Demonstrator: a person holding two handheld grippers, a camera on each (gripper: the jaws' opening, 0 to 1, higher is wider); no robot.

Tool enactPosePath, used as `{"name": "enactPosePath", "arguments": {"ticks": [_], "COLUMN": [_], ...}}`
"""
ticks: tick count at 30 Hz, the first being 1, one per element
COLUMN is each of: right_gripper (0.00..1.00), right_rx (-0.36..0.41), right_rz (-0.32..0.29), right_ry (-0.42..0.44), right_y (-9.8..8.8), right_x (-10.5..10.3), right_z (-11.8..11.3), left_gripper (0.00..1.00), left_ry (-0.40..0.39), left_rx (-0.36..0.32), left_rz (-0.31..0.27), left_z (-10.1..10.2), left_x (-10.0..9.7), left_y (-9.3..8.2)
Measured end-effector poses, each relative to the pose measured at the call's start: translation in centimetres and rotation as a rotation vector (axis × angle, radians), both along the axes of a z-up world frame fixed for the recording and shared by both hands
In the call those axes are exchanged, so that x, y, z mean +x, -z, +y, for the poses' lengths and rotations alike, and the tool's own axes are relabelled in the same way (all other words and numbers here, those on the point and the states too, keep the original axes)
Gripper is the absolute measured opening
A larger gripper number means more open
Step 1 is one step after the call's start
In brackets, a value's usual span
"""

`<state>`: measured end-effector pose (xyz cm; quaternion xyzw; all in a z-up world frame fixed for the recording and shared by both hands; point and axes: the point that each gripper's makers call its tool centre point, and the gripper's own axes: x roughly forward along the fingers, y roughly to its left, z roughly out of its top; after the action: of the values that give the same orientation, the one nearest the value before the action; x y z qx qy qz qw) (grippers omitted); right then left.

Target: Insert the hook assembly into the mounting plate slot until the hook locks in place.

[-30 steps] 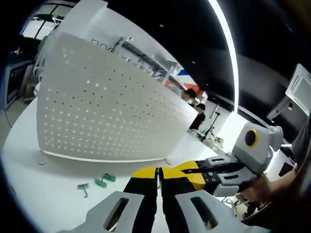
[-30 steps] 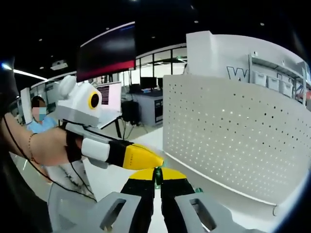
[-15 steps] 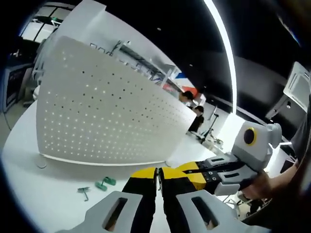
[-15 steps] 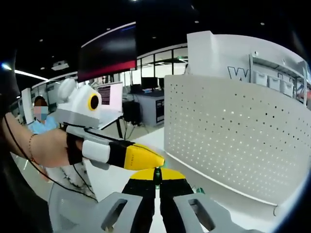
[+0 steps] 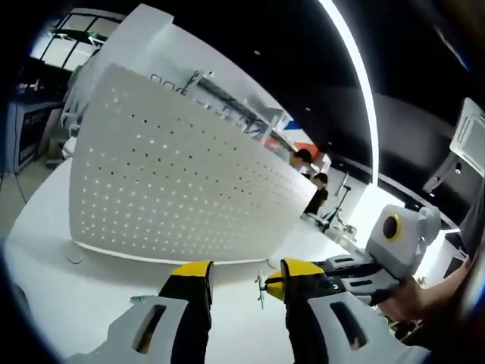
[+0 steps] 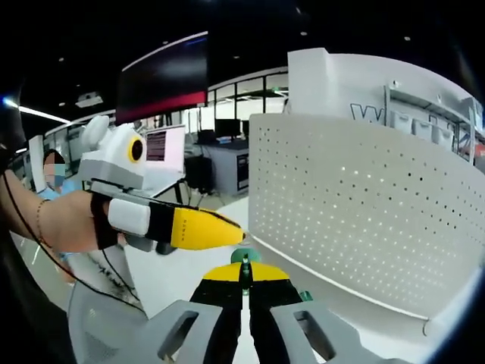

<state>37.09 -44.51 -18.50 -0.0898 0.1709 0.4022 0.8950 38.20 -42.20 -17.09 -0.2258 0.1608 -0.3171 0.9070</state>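
The white perforated mounting plate [image 5: 174, 189] stands upright on the white table; in the right gripper view the mounting plate [image 6: 356, 212] rises on the right. My right gripper [image 6: 244, 274] is shut on the hook assembly [image 6: 244, 259], a small metal hook with a green part, held in front of the plate and apart from it. My left gripper [image 5: 246, 267] is open, its yellow-tipped jaws spread wide. Between those jaws the hook assembly [image 5: 260, 283] sticks out from the right gripper [image 5: 279, 287], which comes in from the right. The left gripper [image 6: 227, 226] reaches in beside the hook.
A small green piece [image 5: 139, 300] lies on the white table [image 5: 45, 258] by the left jaw, and another green piece [image 6: 305, 296] sits near the plate's foot. A person's hand [image 6: 64, 224] holds the left gripper. People stand in the background [image 5: 314, 189].
My left gripper has gone from shut to open, its jaws now spread either side of the hook. The right gripper still holds the hook. Both views shifted slightly.
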Motion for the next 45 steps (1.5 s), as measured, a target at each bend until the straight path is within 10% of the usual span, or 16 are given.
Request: {"name": "enactPosePath", "arguments": {"ticks": [25,45], "right_gripper": [0.00,0.00], "right_rx": [0.025,0.160], "right_rz": [-0.016,-0.230], "right_ry": [0.109,0.362], "right_y": [-0.4,-6.2], "right_x": [2.7,9.2], "right_z": [-2.6,-7.7], "left_gripper": [0.68,0.68], "left_ry": [0.080,0.068], "left_rx": [0.003,0.047], "left_rz": [0.023,0.050], "left_z": [-1.8,-1.3], "left_x": [-1.8,-2.0], "left_y": [0.6,1.8]}}
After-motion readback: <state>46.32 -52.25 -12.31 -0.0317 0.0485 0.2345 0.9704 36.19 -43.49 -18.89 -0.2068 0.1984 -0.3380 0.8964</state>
